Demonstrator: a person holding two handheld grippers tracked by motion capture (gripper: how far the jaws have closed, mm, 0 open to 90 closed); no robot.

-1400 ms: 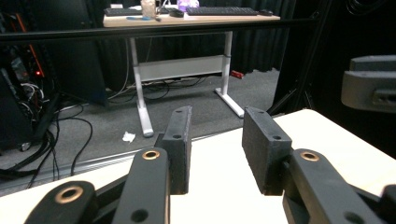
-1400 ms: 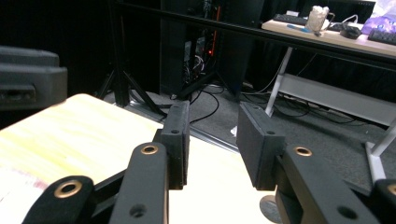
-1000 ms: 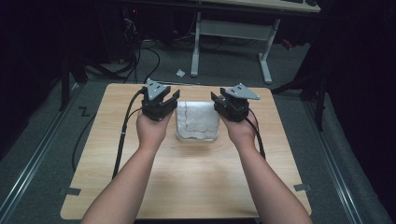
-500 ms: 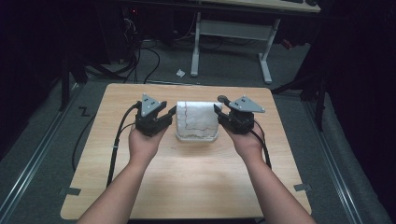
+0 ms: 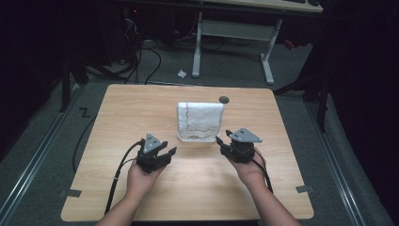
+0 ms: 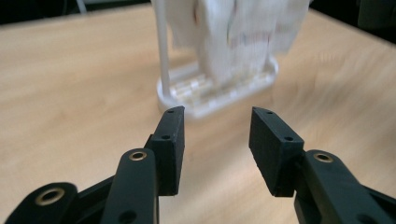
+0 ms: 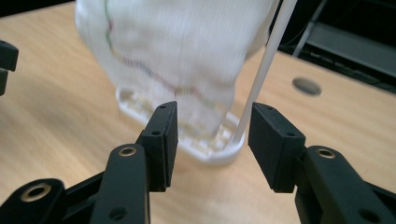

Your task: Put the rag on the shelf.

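Black left gripper (image 5: pixel 170 151) open, right gripper (image 5: pixel 221 143) open, empty

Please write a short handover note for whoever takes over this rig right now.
Left gripper: open, nothing between the jaws, low over the table, near-left of the rack.
Right gripper: open, holding nothing, near-right of the rack. Both sets of jaws have just been opening.
Cloth: white, hanging over the white rack mid-table, touched by neither gripper.
Done: cloth appears hung on the rack, both grippers clear of it.
Left: probably nothing but a check that the cloth hangs evenly.
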